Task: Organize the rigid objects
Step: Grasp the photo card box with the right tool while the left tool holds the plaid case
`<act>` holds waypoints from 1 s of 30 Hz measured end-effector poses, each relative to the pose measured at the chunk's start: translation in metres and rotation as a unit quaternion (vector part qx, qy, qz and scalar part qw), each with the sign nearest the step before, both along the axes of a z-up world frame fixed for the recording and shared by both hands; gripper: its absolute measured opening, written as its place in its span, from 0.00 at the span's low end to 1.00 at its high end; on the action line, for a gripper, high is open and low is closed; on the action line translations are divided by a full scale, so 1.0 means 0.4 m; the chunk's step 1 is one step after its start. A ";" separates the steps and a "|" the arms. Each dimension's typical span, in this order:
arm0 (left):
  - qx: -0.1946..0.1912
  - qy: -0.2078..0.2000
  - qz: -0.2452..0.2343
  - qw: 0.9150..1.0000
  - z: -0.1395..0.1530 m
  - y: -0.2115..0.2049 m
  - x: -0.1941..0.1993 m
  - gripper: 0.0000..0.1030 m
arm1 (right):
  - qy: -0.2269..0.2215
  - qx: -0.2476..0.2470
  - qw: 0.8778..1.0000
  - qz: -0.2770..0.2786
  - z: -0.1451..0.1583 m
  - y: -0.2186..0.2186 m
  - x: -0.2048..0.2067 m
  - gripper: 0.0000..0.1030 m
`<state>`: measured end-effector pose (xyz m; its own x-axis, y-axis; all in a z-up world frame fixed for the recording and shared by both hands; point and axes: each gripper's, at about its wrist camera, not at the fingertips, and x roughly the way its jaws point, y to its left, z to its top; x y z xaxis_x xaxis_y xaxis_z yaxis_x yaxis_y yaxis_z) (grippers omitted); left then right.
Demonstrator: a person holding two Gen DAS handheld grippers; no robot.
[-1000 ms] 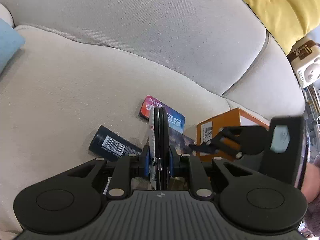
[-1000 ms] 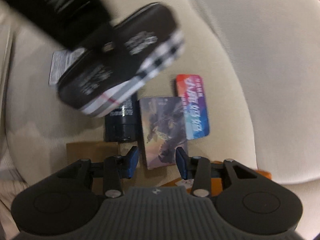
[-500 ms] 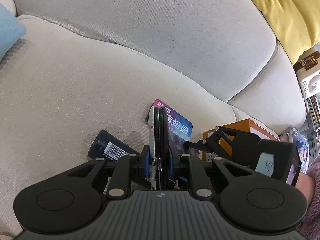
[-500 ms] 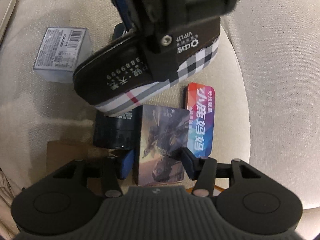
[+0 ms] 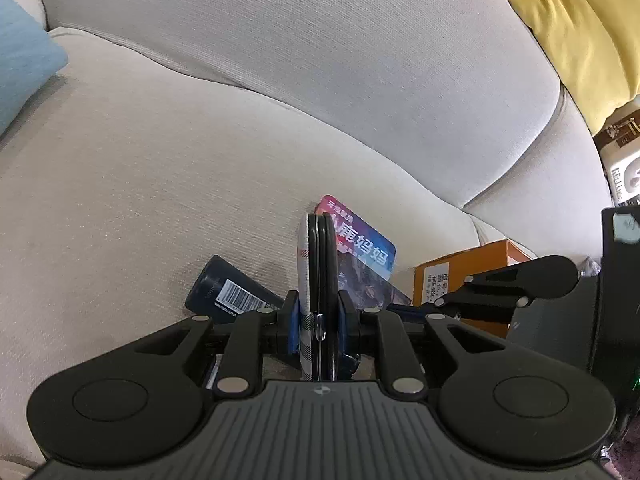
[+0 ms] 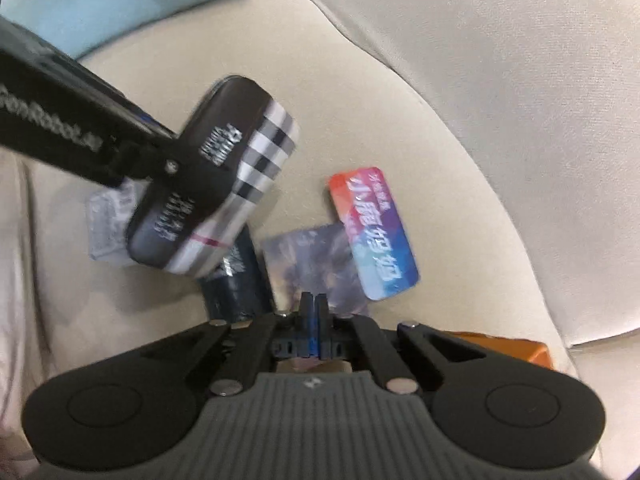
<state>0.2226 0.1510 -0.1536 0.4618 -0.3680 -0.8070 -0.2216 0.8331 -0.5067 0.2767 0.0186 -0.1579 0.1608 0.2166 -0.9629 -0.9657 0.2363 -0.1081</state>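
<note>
**Plaid case held edge-on above the sofa seat**

The left tongs [image 5: 318, 320] were clamped on the plaid case [image 6: 216, 196], held on edge in the air above the sofa seat cushion [image 5: 140, 184], over the dark tube [image 5: 228, 296]. The right tongs [image 6: 314, 312] were fully closed on nothing, just above the picture card [image 6: 312, 268] beside the colourful box [image 6: 376, 232] near the seat's back edge. The case looked stiff, light and smooth-sided; pinching across its flat faces near the middle seemed safest against slipping.

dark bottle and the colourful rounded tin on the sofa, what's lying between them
The picture card lies flat between the dark bottle and the colourful tin, clearest in the right wrist view.
</note>
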 end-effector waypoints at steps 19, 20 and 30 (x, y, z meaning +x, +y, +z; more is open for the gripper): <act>-0.002 -0.003 0.010 1.000 0.004 0.018 -0.014 0.20 | -0.125 -0.066 0.982 0.122 -0.090 0.053 -0.040 0.38; -0.003 -0.002 0.010 1.000 0.006 0.019 -0.015 0.20 | -0.117 -0.058 0.986 0.108 -0.075 0.047 -0.029 0.35; -0.001 0.003 0.004 1.000 0.008 0.008 -0.028 0.20 | 0.028 0.033 0.995 -0.085 0.034 0.004 0.122 0.25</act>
<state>0.2115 0.1542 -0.1505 0.4591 -0.3660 -0.8095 -0.2314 0.8305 -0.5067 0.3257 0.0204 -0.1444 0.1478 0.2545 -0.9557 -0.9153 0.4012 -0.0348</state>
